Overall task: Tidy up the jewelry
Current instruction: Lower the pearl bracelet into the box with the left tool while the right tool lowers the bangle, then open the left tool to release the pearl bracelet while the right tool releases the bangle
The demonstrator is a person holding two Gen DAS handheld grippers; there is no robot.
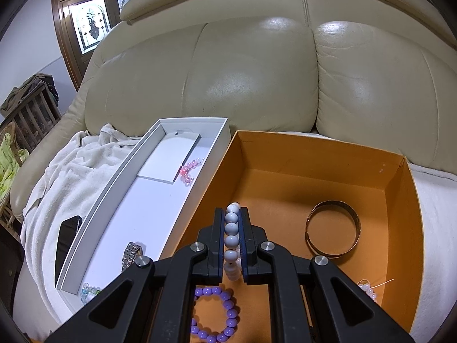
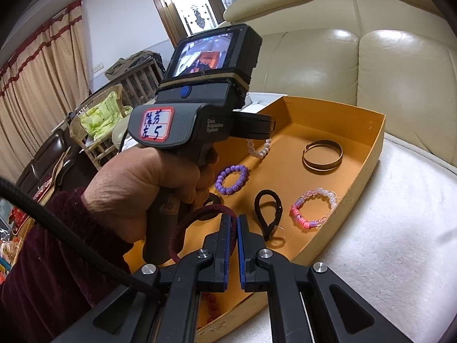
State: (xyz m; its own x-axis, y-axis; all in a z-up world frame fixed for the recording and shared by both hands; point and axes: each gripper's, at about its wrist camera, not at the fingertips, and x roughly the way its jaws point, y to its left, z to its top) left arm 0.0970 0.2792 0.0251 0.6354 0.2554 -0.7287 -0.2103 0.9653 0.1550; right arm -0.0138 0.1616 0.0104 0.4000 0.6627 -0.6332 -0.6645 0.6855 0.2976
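Fig. Two wrist views, jewelry sorting on a cream leather sofa (image 1: 257, 65).

Hidden/cut off: under the left gripper (image 1: 232, 214) the purple bead bracelet (image 1: 220, 314) is partly covered by the black linkage. A pale pink bead string (image 1: 368, 288), right of that gripper, shows only a few beads past the linkage. A steel watch (image 1: 132, 253) and a strand of clear green-blue beads (image 1: 88, 291), to its left, are each half hidden. In the right wrist view, red beads (image 2: 210, 300) below the right gripper (image 2: 237, 221) are mostly covered; which item they belong to cannot be told.

Materials/shapes: orange cardboard box (image 1: 314, 154), matte, open-topped, sits ahead of both grippers on a white fleecy blanket (image 1: 65, 177). Long white box (image 1: 171, 125) lies left of the left gripper, touching the orange box; small pink bead bracelet (image 1: 188, 171) inside. Dark phone (image 1: 67, 243) lies just outside its left wall. Flat metal bangle (image 1: 332, 228), open-ended, lies ahead-right of the left gripper.

Task items: left gripper is clenched on a white bead bracelet (image 1: 231, 238), round glossy beads lined up betw. the pads, over the orange box. Right gripper is pinched on a dark red-black braided hair tie (image 2: 200, 217), loop hanging to its left. Ahead of it: black hair loop (image 2: 268, 205), pink-and-clear bead bracelet (image 2: 314, 208). A hand (image 2: 148, 188) in a maroon sleeve holds the left unit.
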